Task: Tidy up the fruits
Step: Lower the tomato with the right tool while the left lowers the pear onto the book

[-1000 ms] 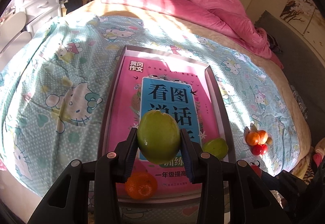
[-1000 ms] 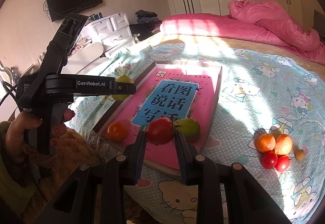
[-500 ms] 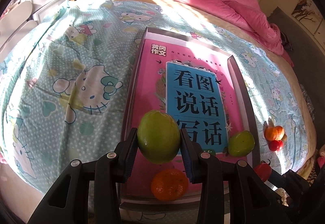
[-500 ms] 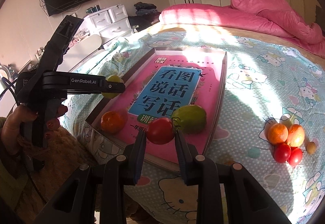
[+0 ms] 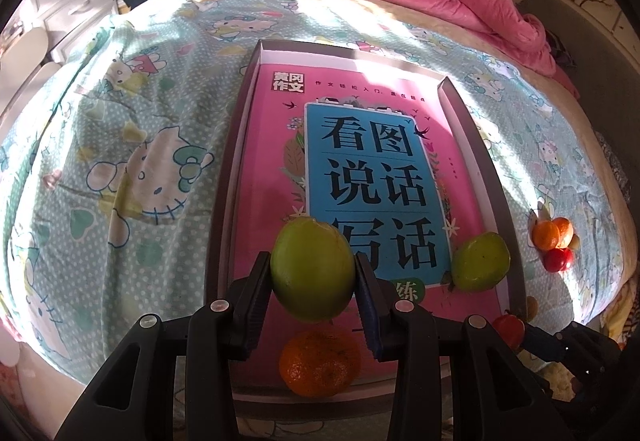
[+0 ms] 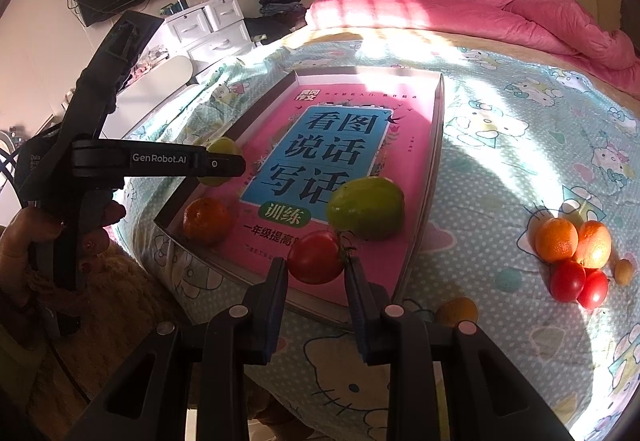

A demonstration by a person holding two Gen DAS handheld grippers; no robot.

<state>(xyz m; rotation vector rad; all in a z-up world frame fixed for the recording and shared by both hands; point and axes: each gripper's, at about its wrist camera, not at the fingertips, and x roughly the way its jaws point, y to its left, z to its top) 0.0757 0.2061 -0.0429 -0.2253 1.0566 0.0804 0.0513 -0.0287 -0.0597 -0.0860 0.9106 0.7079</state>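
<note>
My left gripper is shut on a large green fruit, which hangs above the near end of a grey tray lined with a pink book. Under it, an orange lies in the tray, and a second green fruit rests at the right rim. My right gripper is shut on a red tomato just over the tray's near edge. In the right wrist view the left gripper shows side-on with its green fruit.
On the sheet right of the tray lies a cluster of two oranges and two tomatoes, with a small yellowish fruit nearer. A pink quilt is heaped at the far end. White drawers stand left of the bed.
Both grippers have sunk toward the tray with their fruits still held. The tray and the fruits in it look larger and closer.
</note>
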